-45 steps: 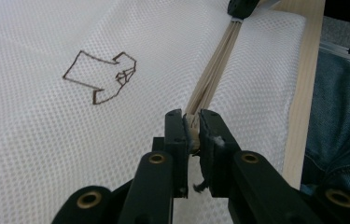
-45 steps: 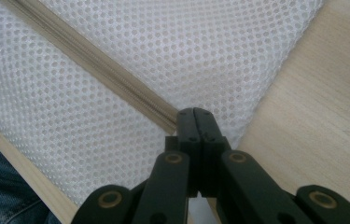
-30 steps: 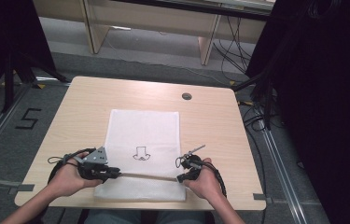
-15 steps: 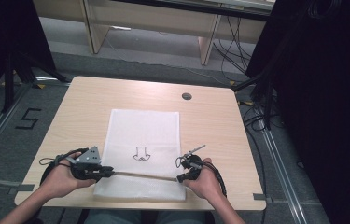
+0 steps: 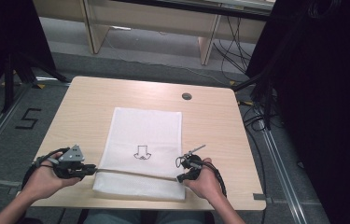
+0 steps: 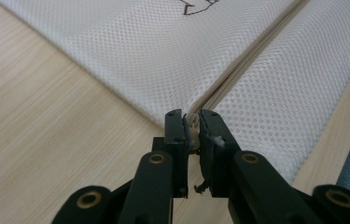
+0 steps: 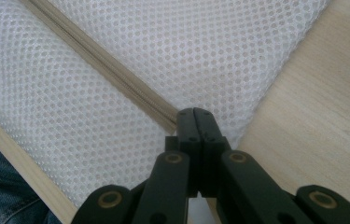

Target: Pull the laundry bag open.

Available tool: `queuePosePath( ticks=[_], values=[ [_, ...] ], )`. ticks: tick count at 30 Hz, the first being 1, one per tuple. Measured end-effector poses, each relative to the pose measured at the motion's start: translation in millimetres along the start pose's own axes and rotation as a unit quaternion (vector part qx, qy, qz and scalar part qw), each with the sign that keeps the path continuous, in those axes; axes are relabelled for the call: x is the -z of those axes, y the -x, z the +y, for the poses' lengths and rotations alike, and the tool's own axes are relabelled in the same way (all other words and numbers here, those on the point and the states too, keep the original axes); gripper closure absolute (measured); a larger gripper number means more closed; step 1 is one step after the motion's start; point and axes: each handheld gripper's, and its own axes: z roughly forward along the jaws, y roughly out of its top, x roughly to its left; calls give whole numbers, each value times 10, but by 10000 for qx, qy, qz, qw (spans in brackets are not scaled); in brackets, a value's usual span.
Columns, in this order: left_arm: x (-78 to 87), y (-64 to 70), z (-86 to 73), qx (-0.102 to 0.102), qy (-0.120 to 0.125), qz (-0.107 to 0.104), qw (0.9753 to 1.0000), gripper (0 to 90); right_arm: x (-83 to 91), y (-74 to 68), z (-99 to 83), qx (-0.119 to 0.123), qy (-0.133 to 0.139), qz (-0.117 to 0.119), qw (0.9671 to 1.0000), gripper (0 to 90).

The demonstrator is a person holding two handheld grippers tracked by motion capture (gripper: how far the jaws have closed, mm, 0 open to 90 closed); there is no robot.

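— What are your fingers doing right now?

— My left gripper [image 6: 192, 127] has its 2 jaws nearly together, pinching a small beige piece at the end of the zipper [image 6: 238, 70], which looks like the pull. My right gripper [image 7: 194, 116] has its jaws pressed tight together at the other end of the zipper [image 7: 98, 60], right at the bag's edge; I take it they are clamped on the tape there, though the jaws hide the exact spot.

— And where is the bag?

— The white mesh bag [image 5: 147, 135] lies flat on the wooden table [image 5: 88, 107], lengthwise away from me, with its near end close to the table's front edge. The zipper [image 5: 135, 173] runs straight across that near end, from my left gripper [image 5: 92, 170] at the bag's left edge to my right gripper [image 5: 180, 178] at its right edge.

— Anything else on it?

— A small black outline drawing [image 5: 141, 151] sits around the middle of the bag. A dark round cap [image 5: 186, 96] is set into the table near its far right corner, well apart from the bag.
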Motion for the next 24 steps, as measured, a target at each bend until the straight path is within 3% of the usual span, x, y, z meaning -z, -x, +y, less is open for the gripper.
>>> queuePosePath(
  ticks=[2,4,7,9,11,12,14,17,18,20,21,23,24],
  values=[
    [-3,4,-19,107,-22,-11,9999,818,1,1,-1,0,7,0,10000,900],
    [-15,8,-25,7,-147,14,9999,818,1,1,-1,-1,7,4,10000,900],
    [-47,41,-45,56,-360,-15,9993,818,8,-23,-7,-147,-18,24,9999,900],
    [-52,40,-50,40,-431,27,9991,818,8,-11,-6,-69,3,8,10000,900],
    [-64,43,-52,22,-411,32,9991,817,6,-8,-6,-60,3,-2,10000,900],
    [-59,36,-45,-115,-477,90,9988,818,3,-5,-6,-30,22,-1,10000,900],
    [-76,50,-57,-16,-501,51,9987,817,8,-11,-8,-65,9,9,10000,900],
    [-100,47,-70,-54,-572,7,9983,816,8,-6,-12,-85,37,19,10000,900],
    [-105,44,-71,-172,-596,42,9981,816,9,3,-14,-114,24,35,9999,900],
    [-119,41,-82,-90,-542,-3,9985,815,8,31,-19,-109,76,117,9998,900],
    [-107,31,-79,-154,-566,-14,9983,814,6,39,-19,-130,83,131,9998,900],
    [-129,28,-96,-17,-584,-94,9982,812,2,43,-26,-158,142,137,9997,900],
    [-120,32,-95,-144,-616,-69,9980,811,1,41,-29,-196,145,169,9996,900]
  ],
)
